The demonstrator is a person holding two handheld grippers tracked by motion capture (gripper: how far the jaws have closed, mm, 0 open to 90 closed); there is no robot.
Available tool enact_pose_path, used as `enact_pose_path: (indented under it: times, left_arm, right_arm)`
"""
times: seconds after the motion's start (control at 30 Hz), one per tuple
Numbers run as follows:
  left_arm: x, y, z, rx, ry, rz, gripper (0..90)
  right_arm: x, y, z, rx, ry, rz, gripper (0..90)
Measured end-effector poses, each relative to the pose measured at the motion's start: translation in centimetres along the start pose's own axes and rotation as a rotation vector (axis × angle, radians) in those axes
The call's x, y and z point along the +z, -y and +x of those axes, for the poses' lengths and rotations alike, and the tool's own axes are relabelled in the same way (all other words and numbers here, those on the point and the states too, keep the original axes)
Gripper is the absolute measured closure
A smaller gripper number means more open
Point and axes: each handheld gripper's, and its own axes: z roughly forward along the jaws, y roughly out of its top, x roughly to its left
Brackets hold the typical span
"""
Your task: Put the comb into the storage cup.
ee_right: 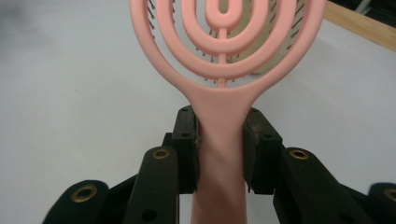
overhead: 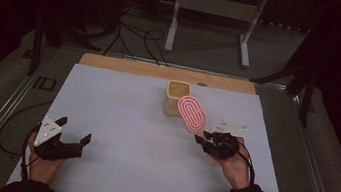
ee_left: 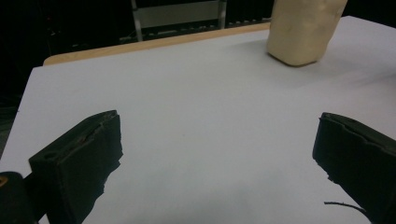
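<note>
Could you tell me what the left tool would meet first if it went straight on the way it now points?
Probably nothing soon: ahead of the left tool lies bare white table. The beige cup stands farther off, right of that line, though depth is hard to judge.

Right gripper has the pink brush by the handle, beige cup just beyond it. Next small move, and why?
Probably ease the right gripper forward toward the beige square cup and start tipping the brush upright. Its jaws are shut on the handle of the pink vented plastic hairbrush, whose head overlaps the cup's rim in the high view. The left gripper sits open, apart, above the white tabletop.
</note>
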Motion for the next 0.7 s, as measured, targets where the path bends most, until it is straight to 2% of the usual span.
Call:
enact_pose_path:
  times: [0.2,0.43,0.7]
  left_arm:
    - [-0.1,-0.8,-0.3,-0.002,0.008,-0.021,1.2]
    - [0.2,-1.6,-0.6,-0.002,0.019,-0.019,0.9]
    - [0.7,-2.4,-0.8,-0.032,0.053,-0.028,0.5]
  right_arm:
    - [0.3,-0.2,0.6,-0.001,-0.004,-0.019,69.4]
    - [0.5,-0.4,1.1,-0.008,-0.001,-0.039,69.4]
    - [0.9,-0.6,1.6,-0.001,0.003,-0.051,69.4]
